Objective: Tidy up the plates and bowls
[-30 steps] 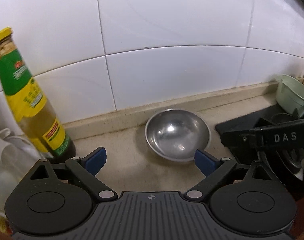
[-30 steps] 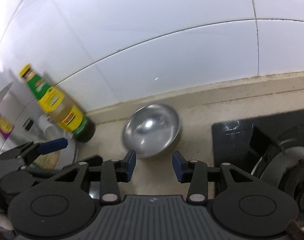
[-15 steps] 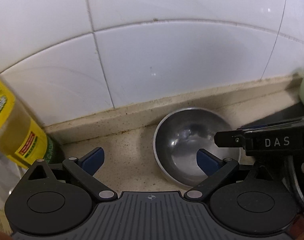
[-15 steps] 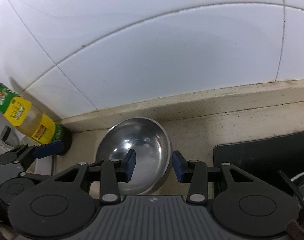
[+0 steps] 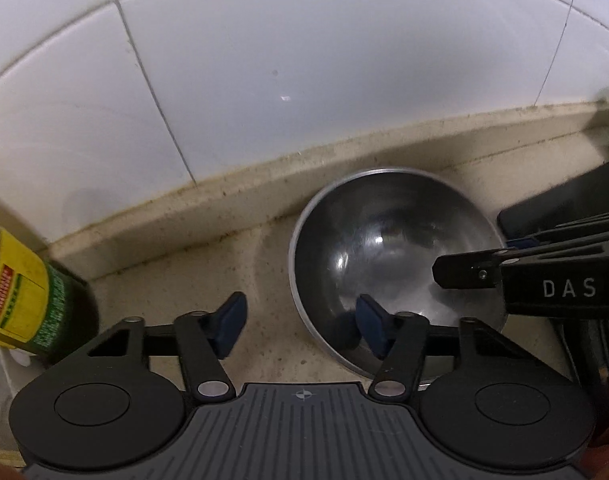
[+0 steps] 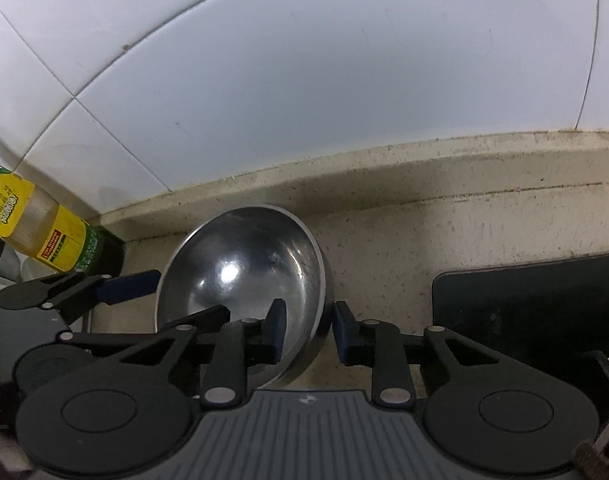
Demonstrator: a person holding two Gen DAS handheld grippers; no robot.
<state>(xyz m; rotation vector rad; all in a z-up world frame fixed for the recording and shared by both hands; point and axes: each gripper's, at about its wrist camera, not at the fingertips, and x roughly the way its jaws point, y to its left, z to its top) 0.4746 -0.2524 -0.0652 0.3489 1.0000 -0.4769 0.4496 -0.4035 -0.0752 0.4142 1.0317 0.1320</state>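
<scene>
A steel bowl (image 5: 388, 248) sits on the beige counter by the tiled wall; it also shows in the right wrist view (image 6: 240, 272). My left gripper (image 5: 300, 326) is open and straddles the bowl's left rim, right pad inside the bowl. My right gripper (image 6: 308, 334) is open and straddles the bowl's right rim, left pad inside, right pad outside. Neither pad pair is closed on the rim. The right gripper's arm crosses the left wrist view at the right.
A yellow-labelled sauce bottle (image 5: 20, 300) stands left of the bowl, also in the right wrist view (image 6: 40, 228). A black stove top (image 6: 536, 300) lies to the right. A raised counter ledge (image 5: 264, 184) runs along the wall behind.
Both grippers have moved forward and down onto the bowl. The left jaws have narrowed. Each gripper now straddles one side of the rim.
</scene>
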